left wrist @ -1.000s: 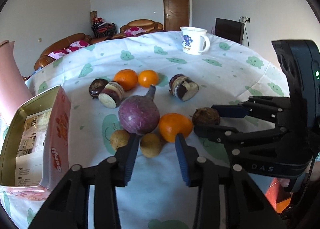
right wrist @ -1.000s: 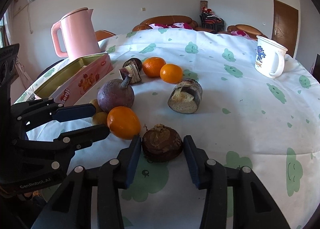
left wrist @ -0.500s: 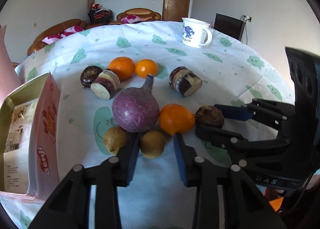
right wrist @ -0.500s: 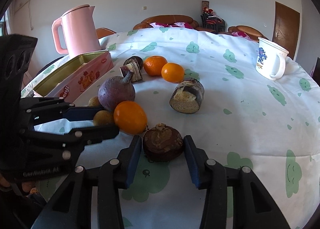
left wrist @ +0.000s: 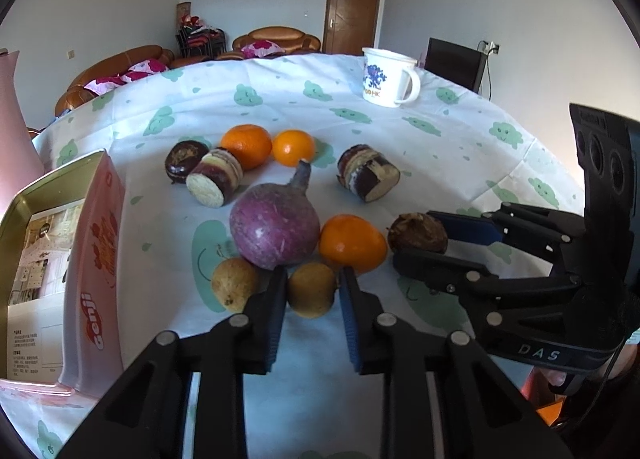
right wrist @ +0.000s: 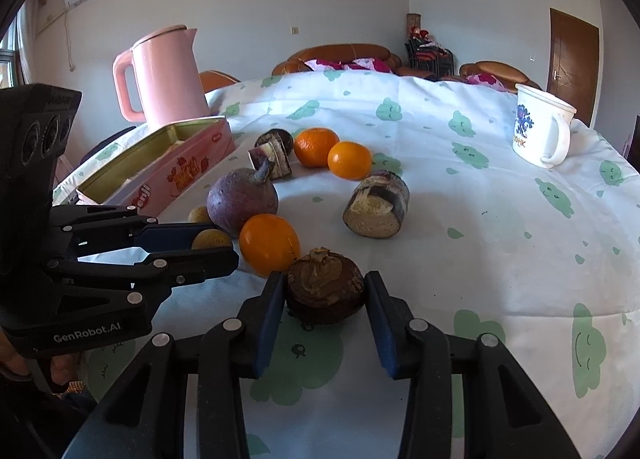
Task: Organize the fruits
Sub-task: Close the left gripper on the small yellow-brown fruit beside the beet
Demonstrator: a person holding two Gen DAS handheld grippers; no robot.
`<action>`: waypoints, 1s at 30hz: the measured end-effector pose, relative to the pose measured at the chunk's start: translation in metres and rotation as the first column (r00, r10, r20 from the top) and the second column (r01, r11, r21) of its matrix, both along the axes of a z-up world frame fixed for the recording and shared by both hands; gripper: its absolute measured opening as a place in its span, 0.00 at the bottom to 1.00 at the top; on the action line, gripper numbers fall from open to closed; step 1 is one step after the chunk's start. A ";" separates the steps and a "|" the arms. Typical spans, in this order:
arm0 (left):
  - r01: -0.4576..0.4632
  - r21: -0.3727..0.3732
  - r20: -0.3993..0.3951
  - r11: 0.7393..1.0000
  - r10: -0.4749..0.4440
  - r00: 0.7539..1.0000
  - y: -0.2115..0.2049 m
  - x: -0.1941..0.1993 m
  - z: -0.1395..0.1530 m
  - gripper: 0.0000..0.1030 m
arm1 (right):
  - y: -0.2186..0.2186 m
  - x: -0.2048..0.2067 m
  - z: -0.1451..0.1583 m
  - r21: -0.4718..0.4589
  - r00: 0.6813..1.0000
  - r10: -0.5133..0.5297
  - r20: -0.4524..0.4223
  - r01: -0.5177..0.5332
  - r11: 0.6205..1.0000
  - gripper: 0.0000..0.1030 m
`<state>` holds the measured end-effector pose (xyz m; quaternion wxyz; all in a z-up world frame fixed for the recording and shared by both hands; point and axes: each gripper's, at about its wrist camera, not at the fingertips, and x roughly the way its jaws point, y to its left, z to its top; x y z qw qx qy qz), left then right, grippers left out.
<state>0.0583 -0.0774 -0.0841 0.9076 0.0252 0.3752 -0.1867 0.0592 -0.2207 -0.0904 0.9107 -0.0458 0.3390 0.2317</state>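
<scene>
Fingers of your left gripper [left wrist: 313, 291] were clamped on a small yellow-brown fruit [left wrist: 311, 289], one blue pad against each side of it, down on the tablecloth [left wrist: 400, 147]. Your right gripper [right wrist: 325, 291] was closing, its pads right at the flanks of a dark brown, rough-skinned fruit [right wrist: 325, 283] that sat on the cloth between them. Just beside your left catch lay a second yellow-brown fruit [left wrist: 234, 283], and behind the pair a big purple root [left wrist: 275, 231] with its stub pointing away from you, touching an orange [left wrist: 352, 243] on its right. Farther on you had two cut purple-skinned pieces, one to the left [left wrist: 216, 183] and one to the right [left wrist: 370, 178], a dark round fruit [left wrist: 185, 161], and two more oranges [left wrist: 246, 145] [left wrist: 294, 147] side by side. To your left stood an open pink tin [left wrist: 96, 259], with a pink kettle [right wrist: 164, 75] beyond it. A white mug [left wrist: 386, 77] stood well apart at the far side.
</scene>
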 end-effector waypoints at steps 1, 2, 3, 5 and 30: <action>-0.004 -0.003 0.007 1.000 0.004 1.000 0.001 -0.001 0.001 0.27 | 0.000 0.000 0.000 0.001 1.000 0.000 0.006 0.000 1.000 0.41; -0.006 -0.005 0.014 1.000 0.006 1.000 0.002 -0.001 0.001 0.27 | 0.000 -0.001 0.001 0.000 1.000 -0.002 0.009 0.002 1.000 0.41; -0.008 -0.006 0.023 1.000 0.008 1.000 0.002 -0.002 0.002 0.27 | 0.000 -0.002 0.001 -0.001 1.000 -0.003 0.014 0.003 1.000 0.41; -0.012 -0.007 0.040 1.000 0.013 0.999 0.003 -0.004 0.003 0.27 | 0.001 -0.004 0.002 -0.003 1.000 -0.002 0.031 0.002 1.000 0.41; -0.039 0.000 0.206 0.999 0.039 0.978 0.003 -0.024 0.015 0.27 | -0.004 -0.021 0.009 0.034 0.988 0.005 0.153 -0.010 0.999 0.41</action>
